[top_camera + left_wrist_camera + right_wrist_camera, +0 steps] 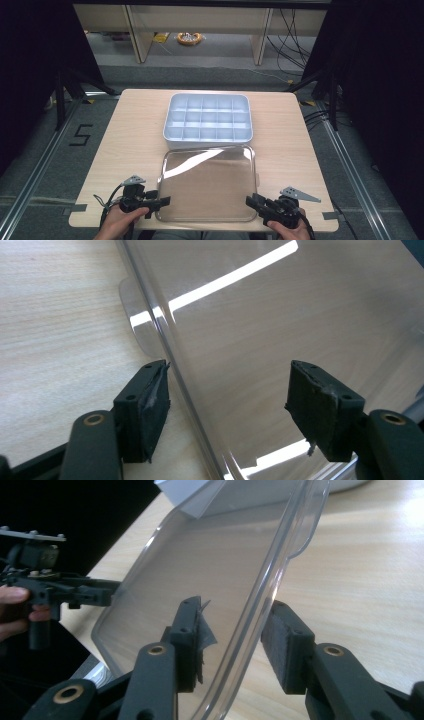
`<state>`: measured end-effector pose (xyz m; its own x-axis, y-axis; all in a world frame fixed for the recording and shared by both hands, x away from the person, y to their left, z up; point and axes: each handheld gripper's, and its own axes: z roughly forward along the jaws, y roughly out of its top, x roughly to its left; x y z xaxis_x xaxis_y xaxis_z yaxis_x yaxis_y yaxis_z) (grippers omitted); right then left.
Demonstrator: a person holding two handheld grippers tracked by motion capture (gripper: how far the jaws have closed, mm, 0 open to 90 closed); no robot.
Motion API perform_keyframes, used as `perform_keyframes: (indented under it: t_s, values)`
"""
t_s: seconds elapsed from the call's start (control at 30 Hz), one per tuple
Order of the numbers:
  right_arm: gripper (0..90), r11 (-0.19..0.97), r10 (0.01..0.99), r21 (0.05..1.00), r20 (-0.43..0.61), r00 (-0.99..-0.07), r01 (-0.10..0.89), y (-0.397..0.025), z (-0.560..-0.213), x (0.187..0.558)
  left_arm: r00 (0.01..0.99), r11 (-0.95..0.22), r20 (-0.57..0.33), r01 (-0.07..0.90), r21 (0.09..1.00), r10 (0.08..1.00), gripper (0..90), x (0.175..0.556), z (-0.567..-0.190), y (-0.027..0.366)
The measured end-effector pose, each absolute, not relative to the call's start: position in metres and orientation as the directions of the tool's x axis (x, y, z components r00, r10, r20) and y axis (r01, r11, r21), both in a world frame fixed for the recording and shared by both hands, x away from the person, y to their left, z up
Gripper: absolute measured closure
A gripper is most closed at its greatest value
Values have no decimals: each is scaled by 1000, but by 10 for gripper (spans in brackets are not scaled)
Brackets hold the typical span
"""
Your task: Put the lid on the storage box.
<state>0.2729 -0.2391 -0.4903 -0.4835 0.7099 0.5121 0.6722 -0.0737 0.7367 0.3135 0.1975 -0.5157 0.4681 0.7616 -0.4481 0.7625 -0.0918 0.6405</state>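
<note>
The near table edge is taken up by the clear lid [207, 182]; the far side is blocked by the compartment tray [208, 119]. Bare table [125, 135] is left open on 2 sides.

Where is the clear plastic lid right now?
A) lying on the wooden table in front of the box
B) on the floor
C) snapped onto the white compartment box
A: the clear plastic lid lies on the wooden table, nearer the person than the open white compartment box.
</note>
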Motion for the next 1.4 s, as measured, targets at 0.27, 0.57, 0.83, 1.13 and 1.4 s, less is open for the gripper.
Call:
perform_keyframes:
  t_s: [0.27,0.57,0.83,1.13,1.4]
  values:
    - [625,-50,711,752,489,-506,657,-237,-488,269,454,-70,-465,769,636,760,292,314,-516,199]
    - [646,-6,741,756,443,-505,654,-241,-496,274,420,-25,-509,790,613,751,487,315,-517,208]
    - [667,-22,746,742,458,-483,670,-241,-498,275,486,-84,-427,729,680,763,547,311,-507,208]
    - [669,-33,782,714,454,-426,700,-238,-498,275,507,-109,-380,697,708,774,553,308,-503,204]
    - [670,-34,782,722,450,-431,691,-237,-498,276,514,-124,-355,684,719,781,551,308,-500,202]
